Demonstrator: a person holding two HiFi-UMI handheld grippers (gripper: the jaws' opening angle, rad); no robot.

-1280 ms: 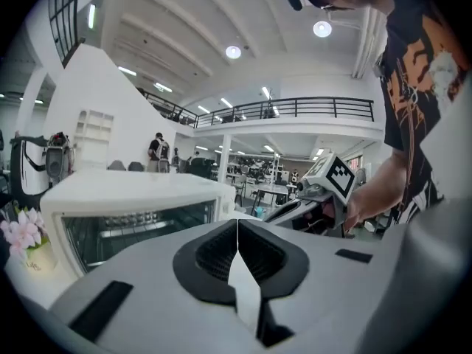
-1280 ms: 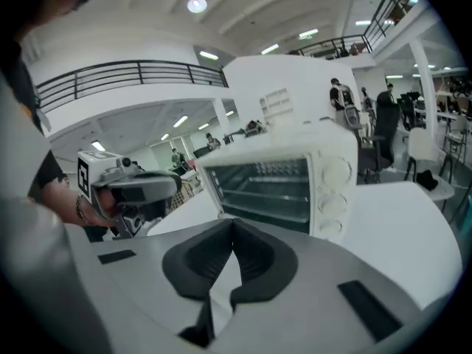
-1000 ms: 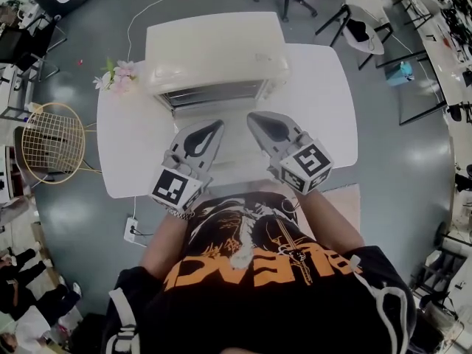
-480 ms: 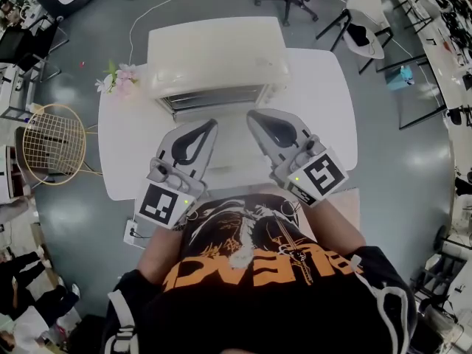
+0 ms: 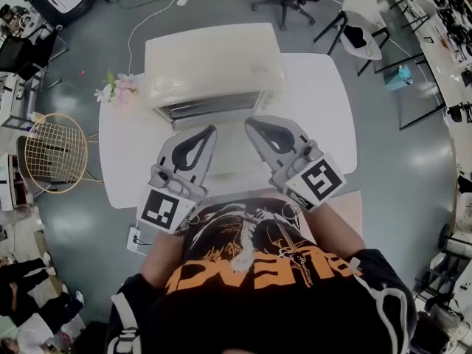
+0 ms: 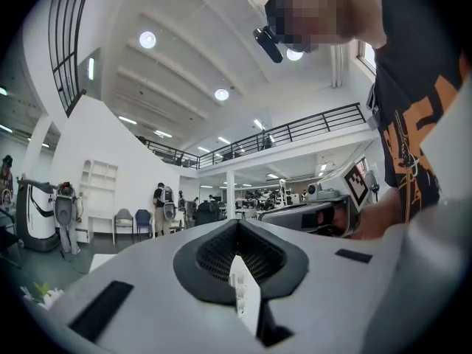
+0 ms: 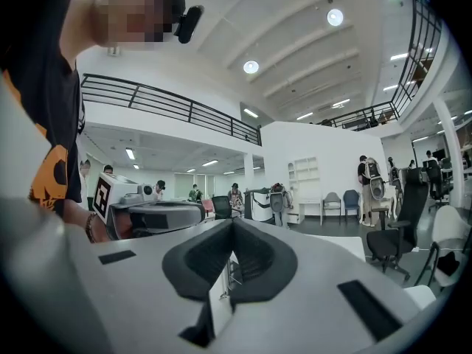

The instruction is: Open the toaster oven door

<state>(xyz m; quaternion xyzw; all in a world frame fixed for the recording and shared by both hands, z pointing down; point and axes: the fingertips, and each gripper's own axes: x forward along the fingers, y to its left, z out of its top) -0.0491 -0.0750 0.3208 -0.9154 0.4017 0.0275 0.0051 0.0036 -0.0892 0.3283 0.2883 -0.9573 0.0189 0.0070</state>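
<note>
A cream toaster oven (image 5: 214, 61) stands at the back of a white table (image 5: 324, 102). Its wire rack (image 5: 210, 106) shows at the front. A pale panel that looks like the lowered door (image 5: 230, 152) lies flat towards me. My left gripper (image 5: 209, 131) hovers over the panel's left side and my right gripper (image 5: 251, 122) over its right side. Both are shut, hold nothing, and angle inward towards the oven front. In the left gripper view the jaws (image 6: 236, 223) meet, with the right gripper (image 6: 310, 216) beyond. The right gripper view shows its jaws (image 7: 232, 223) together.
Pink flowers (image 5: 114, 87) lie at the table's left rear corner. A yellow wire basket (image 5: 51, 153) stands on the floor to the left, and a power strip (image 5: 136, 238) lies by the table's near left corner. Chairs (image 5: 361, 21) stand behind on the right.
My left gripper has drawn back towards me and a little left. The right gripper has shifted slightly back. Both stay shut.
</note>
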